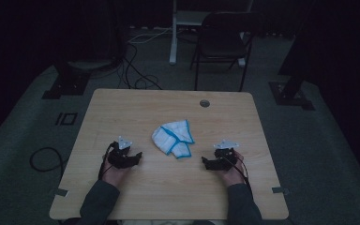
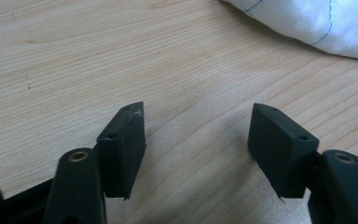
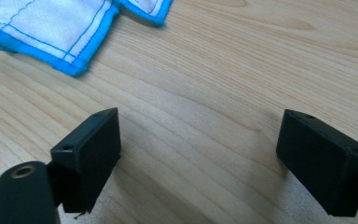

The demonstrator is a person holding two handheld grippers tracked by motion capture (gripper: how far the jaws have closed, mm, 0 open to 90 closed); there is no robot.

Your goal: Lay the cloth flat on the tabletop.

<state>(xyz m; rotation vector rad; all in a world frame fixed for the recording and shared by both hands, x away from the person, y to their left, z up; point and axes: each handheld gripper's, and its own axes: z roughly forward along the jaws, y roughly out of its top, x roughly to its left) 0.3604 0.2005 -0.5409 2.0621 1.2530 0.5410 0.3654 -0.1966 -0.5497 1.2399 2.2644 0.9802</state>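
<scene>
On the wooden table [image 1: 122, 117], a crumpled white cloth with blue edging [image 1: 173, 138] lies between your two hands, near the middle. Your left gripper [image 1: 127, 156] rests to its left, jaws spread wide over bare wood. Your right gripper [image 1: 218, 161] rests to its right, jaws likewise spread, pinching nothing; neither touches the cloth.

Both handheld rigs are matte black: the left gripper [image 1: 132, 157] and right gripper [image 1: 209, 162] each have chunky rectangular pads with small screw holes, brass-ringed pivots, a grey triangular top plate, black trailing cable, plus dark grey-green sleeves [image 1: 99, 199]
</scene>
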